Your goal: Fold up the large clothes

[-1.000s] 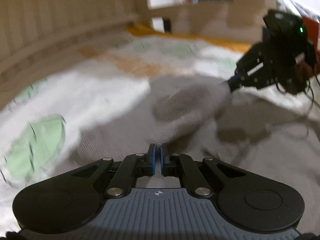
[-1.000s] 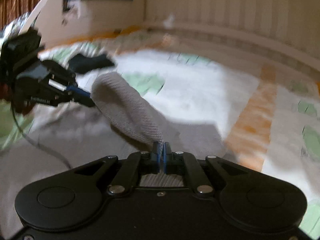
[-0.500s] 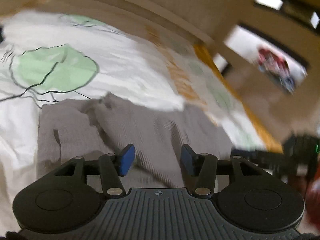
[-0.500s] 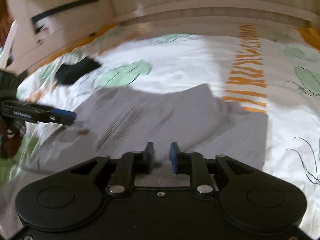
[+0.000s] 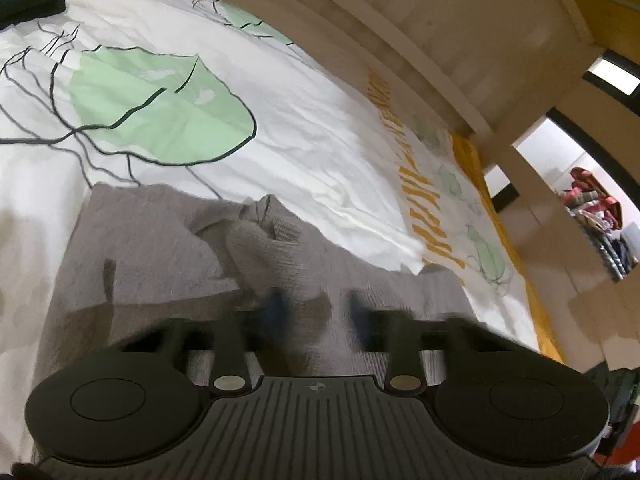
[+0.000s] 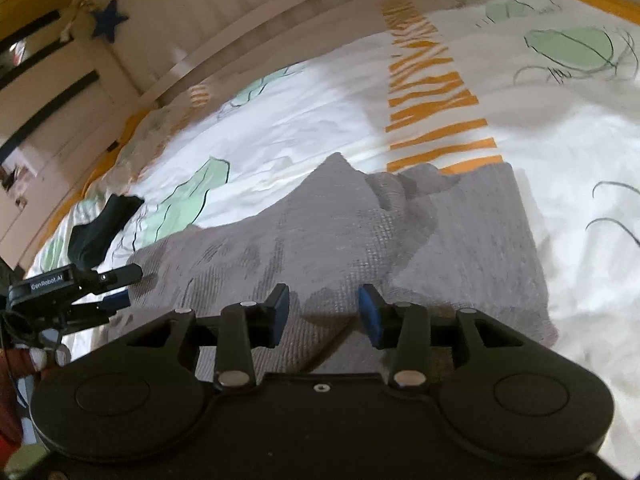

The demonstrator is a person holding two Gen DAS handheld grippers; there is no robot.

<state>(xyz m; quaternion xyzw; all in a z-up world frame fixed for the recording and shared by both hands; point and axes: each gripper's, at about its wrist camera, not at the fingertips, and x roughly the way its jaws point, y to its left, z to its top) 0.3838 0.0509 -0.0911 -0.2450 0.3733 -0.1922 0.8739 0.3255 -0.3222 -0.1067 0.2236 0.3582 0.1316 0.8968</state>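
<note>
Both grippers are hovering with fingers spread and holding nothing – the left gripper [image 5: 316, 312] and right gripper [image 6: 324, 312] – while the grey knitted garment [image 6: 360, 232] is lying directly ahead of each on the leaf-print bedsheet [image 6: 288, 120], its long axis running crosswise between them.

left tool [image 5: 316, 308]: black, blue pads | right tool [image 6: 324, 312]: black, silver screws

White lettering "GenRobot.AI" stands on the left hand-held gripper [image 6: 114, 300].
</note>
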